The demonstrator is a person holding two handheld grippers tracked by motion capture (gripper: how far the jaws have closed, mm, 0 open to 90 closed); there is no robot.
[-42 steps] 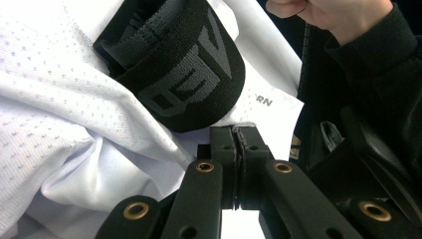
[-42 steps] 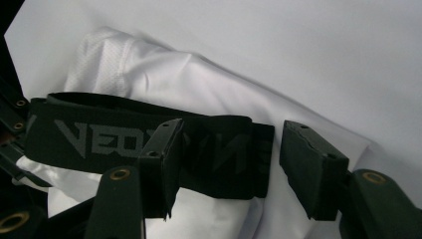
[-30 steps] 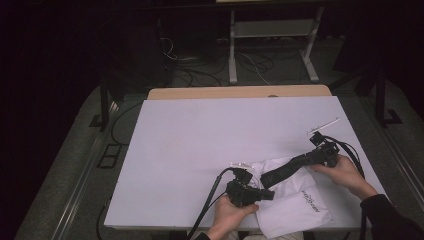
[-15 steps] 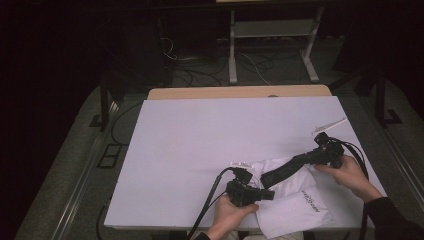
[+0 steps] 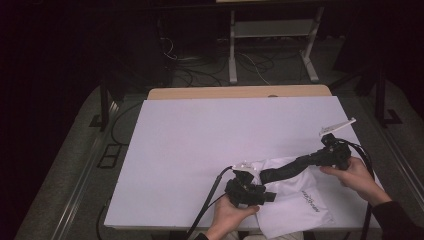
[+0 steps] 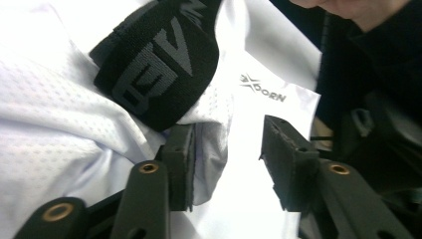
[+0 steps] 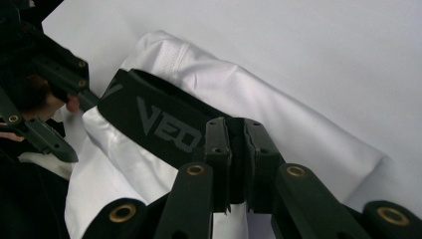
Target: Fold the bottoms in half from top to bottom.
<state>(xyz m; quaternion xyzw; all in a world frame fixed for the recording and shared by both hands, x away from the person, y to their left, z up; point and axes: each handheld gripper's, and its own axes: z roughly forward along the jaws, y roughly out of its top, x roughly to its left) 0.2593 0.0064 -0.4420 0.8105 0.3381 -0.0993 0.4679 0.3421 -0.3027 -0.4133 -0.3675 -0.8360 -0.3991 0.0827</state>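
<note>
The right gripper (image 7: pixel 236 164) pinched the black woven waistband (image 7: pixel 159 124), hiding its end. The left gripper (image 6: pixel 226 159), its jaws just opening, gripped nothing. The white mesh shorts (image 5: pixel 300 197) lay crumpled at the table's (image 5: pixel 200 135) near edge.

1. A garment (image 5: pixel 295 200) lies on the near right part of the table (image 5: pixel 200 150), its lower edge at the table's near edge.
2. A waistband (image 5: pixel 285 168) stretches over the garment, from near its middle toward the right.
3. The left gripper (image 5: pixel 270 196) sits at the garment's left edge, just before the waistband's left end.
4. The right gripper (image 5: pixel 300 161) reaches in from the right, at the waistband's right part.
5. A second table (image 5: pixel 240 92) stands behind the first, touching its far edge.
</note>
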